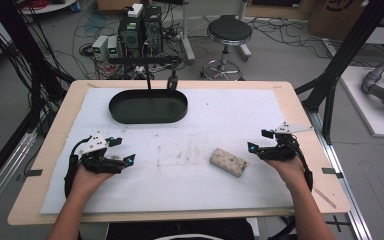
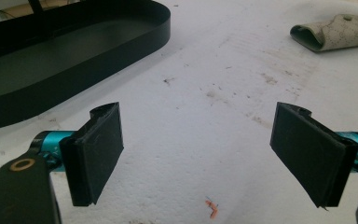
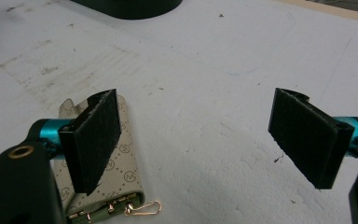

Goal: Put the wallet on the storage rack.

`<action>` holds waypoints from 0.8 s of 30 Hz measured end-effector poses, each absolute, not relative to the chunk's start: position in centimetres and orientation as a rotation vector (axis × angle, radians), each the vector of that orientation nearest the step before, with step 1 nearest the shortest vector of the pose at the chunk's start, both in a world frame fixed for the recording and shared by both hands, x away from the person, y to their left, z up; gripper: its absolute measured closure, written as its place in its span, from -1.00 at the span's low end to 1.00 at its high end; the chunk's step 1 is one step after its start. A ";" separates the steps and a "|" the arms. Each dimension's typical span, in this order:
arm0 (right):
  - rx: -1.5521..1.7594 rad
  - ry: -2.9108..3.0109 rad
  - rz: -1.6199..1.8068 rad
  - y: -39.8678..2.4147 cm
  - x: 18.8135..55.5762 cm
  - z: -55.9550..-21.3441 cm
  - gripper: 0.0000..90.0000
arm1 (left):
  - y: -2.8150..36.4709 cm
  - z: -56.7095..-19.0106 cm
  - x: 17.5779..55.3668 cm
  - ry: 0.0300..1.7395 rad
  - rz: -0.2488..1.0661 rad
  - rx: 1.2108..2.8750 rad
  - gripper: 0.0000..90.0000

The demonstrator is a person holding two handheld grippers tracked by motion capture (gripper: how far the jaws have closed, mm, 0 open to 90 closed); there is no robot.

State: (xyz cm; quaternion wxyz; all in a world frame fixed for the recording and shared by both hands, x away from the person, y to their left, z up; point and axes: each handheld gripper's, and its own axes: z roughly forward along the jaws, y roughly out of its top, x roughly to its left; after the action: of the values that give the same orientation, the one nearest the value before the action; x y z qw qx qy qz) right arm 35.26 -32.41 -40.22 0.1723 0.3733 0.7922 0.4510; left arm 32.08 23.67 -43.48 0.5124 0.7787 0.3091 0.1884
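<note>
Both claws wide apart, holding nothing: left claw hovers over bare counter near tray, right claw just beside the pouch lying flat mid-counter, not touching.

Pretty even overhead light, soft shadows. White mat nearly blows out toward 12 o'clock; high view's a bit soft.

Right tongs spread wide over white mat; beige patterned pouch behind left jaw, untouched.
</note>
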 end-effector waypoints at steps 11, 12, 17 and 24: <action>0.994 2.317 1.263 -30.8 34.4 -40.5 -0.62 | 23.4 -43.4 32.0 0.742 0.456 1.880 -0.62; 0.988 2.324 1.272 -30.6 34.4 -40.6 -0.62 | 23.4 -43.4 32.0 0.742 0.456 1.880 -0.62; 0.960 2.387 1.247 -29.6 34.0 -41.4 -0.62 | 23.1 -43.5 32.2 0.743 0.451 1.884 -0.62; 0.904 2.478 1.153 -28.1 33.4 -42.5 -0.62 | 23.1 -43.6 32.4 0.742 0.446 1.883 -0.62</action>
State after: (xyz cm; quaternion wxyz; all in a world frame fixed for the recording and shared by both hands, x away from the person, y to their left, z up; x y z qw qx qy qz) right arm 33.36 -28.05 -42.51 0.1313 0.3114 0.8533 0.3970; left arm 32.36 23.12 -43.56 0.5093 0.7819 0.3081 0.1852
